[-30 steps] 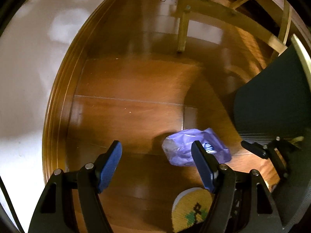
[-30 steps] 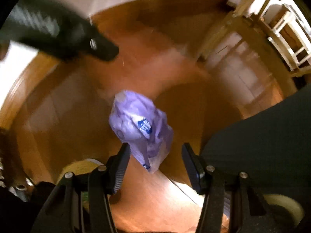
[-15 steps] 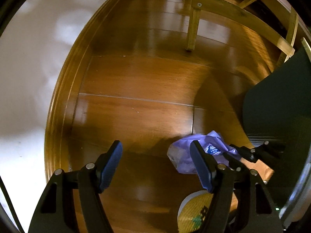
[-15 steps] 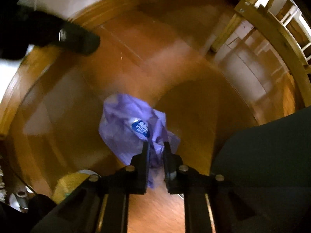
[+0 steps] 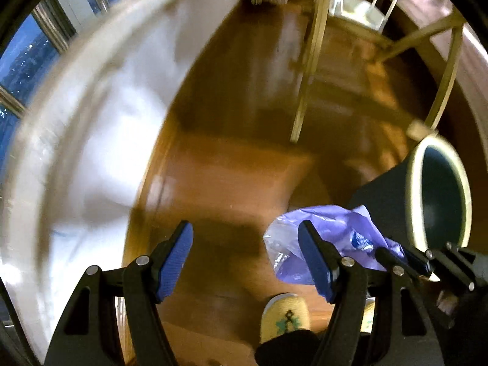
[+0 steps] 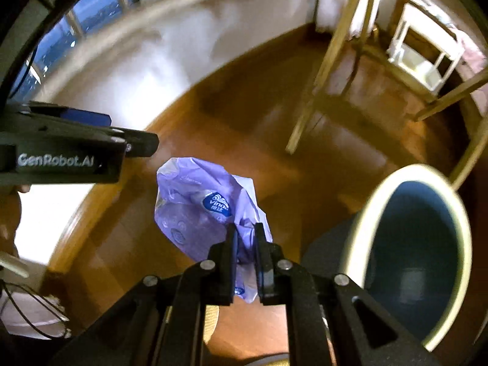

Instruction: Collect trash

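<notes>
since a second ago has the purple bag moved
Yes: the purple bag has left the wooden floor, hanging from the right gripper beside the bin.

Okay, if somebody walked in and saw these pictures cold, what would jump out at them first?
Most likely the crumpled purple plastic bag, pinched at one edge in the shut jaws of the right gripper and hanging above the wooden floor. Next, the dark bin with a pale rim, standing open to the right of the bag. The left gripper hangs empty nearby, its jaws apart.
</notes>
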Demonstrator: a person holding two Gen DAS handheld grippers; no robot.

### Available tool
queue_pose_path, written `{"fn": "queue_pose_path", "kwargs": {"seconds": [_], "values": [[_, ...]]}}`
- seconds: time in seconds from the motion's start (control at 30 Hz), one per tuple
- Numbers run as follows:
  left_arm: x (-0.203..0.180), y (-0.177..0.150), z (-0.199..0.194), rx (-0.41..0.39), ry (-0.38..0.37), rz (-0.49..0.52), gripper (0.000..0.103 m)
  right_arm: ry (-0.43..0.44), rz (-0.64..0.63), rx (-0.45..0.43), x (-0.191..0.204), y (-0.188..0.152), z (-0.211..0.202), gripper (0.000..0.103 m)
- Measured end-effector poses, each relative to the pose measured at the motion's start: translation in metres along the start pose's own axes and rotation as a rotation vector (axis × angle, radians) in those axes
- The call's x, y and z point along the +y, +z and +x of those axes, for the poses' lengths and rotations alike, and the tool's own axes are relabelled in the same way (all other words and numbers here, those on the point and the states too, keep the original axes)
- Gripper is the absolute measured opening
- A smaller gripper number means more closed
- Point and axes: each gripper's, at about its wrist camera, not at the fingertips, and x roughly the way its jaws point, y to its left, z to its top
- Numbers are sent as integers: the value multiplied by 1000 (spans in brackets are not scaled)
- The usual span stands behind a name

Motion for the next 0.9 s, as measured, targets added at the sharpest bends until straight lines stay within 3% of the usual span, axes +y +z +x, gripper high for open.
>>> {"fn": "queue_pose_path", "kwargs": {"seconds": [0.23,0.43,0.7,0.9], "values": [[-38,43,-86,-76,-22,78,69,-84,181,-28,-49,14,-90,9],[-82,60,-123,-86,-71,159,69,-194,317,-22,-86,7,-140,9],[-163,69,-116,-103,-136,283,69,-295,483,22,-147,-13,-132,10],[-204,65,-89,-78,-184,349,69,-238,605,27,-186,-30,-105,11]]}}
